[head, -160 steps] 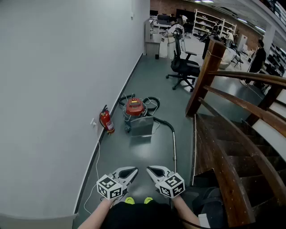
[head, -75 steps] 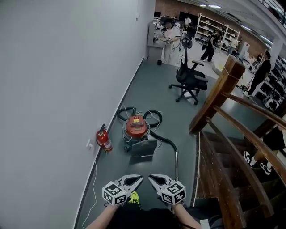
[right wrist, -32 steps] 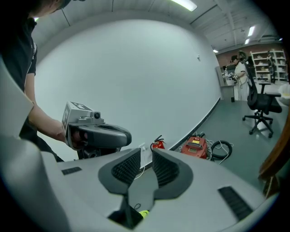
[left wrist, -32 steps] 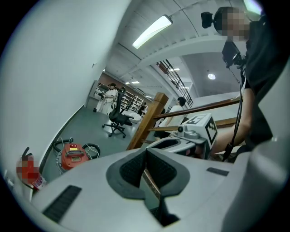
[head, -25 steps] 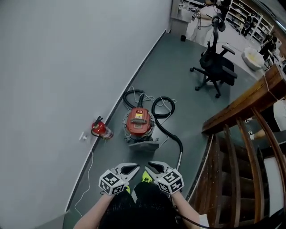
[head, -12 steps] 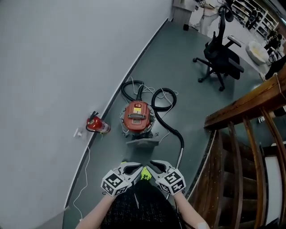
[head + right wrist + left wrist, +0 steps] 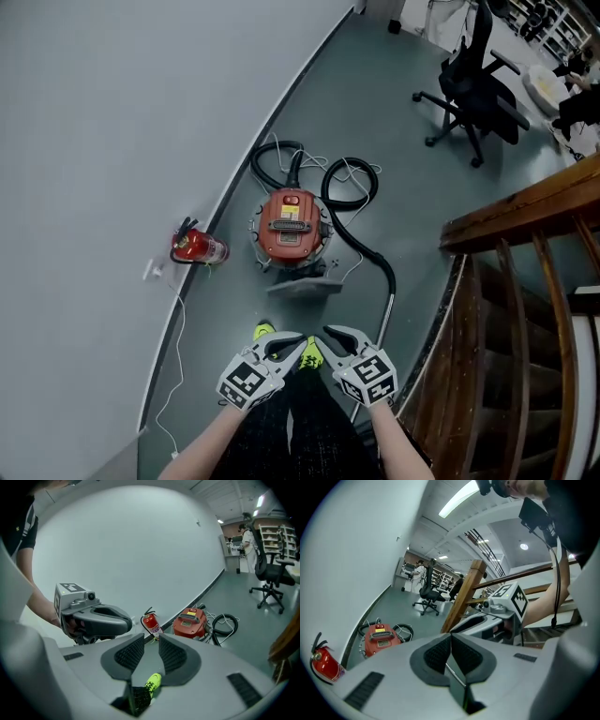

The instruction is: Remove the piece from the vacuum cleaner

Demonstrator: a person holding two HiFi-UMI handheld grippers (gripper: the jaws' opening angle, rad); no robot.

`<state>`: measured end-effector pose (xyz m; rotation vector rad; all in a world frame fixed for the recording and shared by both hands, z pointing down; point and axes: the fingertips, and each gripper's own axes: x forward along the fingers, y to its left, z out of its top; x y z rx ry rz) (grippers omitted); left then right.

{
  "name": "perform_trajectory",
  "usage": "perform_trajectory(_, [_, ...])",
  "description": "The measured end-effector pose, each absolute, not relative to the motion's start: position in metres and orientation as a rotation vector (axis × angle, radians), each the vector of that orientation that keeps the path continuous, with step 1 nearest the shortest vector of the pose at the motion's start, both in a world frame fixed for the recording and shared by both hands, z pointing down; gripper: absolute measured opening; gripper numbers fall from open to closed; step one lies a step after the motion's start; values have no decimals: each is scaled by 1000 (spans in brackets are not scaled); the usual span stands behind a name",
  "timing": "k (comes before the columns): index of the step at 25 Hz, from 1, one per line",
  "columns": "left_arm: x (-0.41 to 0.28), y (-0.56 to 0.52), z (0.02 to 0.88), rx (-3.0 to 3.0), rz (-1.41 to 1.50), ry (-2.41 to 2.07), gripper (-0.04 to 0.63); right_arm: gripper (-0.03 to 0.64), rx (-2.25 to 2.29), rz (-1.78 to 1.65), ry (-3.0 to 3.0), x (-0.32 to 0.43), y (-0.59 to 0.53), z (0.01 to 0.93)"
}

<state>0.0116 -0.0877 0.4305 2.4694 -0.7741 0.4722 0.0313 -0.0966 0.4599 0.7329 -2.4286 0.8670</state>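
The red vacuum cleaner [image 7: 291, 225] stands on the grey floor by the wall. Its black hose [image 7: 361, 220] loops behind it and runs into a metal tube [image 7: 382, 314], and a grey flat piece [image 7: 305, 284] lies against its front. Both grippers hang side by side in front of my body, short of the vacuum and touching nothing. My left gripper [image 7: 292, 341] is shut and empty, its pads pressed together [image 7: 451, 637]. My right gripper [image 7: 330, 335] is open by a narrow gap with nothing in it [image 7: 151, 641]. Past both pairs of jaws I see the vacuum [image 7: 379, 638] [image 7: 190, 622].
A red fire extinguisher [image 7: 192, 247] lies at the wall left of the vacuum, with a white cable [image 7: 178, 319] running along the skirting. A black office chair [image 7: 478, 89] stands further back. The wooden stair railing [image 7: 525, 216] borders the right side. My yellow shoes [image 7: 265, 331] show below.
The person has stepped closer and looks more steeply down, so the vacuum sits nearer. Both grippers have sunk a little, still side by side.
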Motion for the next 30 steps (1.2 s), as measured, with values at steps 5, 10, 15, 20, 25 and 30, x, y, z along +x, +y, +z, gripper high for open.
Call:
perform_trajectory(5, [11,-97,451,2486,475,-765,11,92,781,865,-2420,30,-108,480])
perform_trajectory(10, [1,-104,479,2493,482,-786,11,95,797,869,-2399,28,-112,506])
perform_trajectory(15, [-3,-106,515,2497,479,-787,11,101,755,845,-2377,23,-107,541])
perform_trajectory(20, [-4,-103,549,2484,473,-766,12,114,699,830,-2357,13,-102,571])
perform_trajectory(25, [-4,-104,577,2494,490,-738,25,115,658,811,-2354,6,-105,597])
perform_trajectory(30, [-1,-110,601,2519,547,-692,35,115,656,777,-2345,8,-115,614])
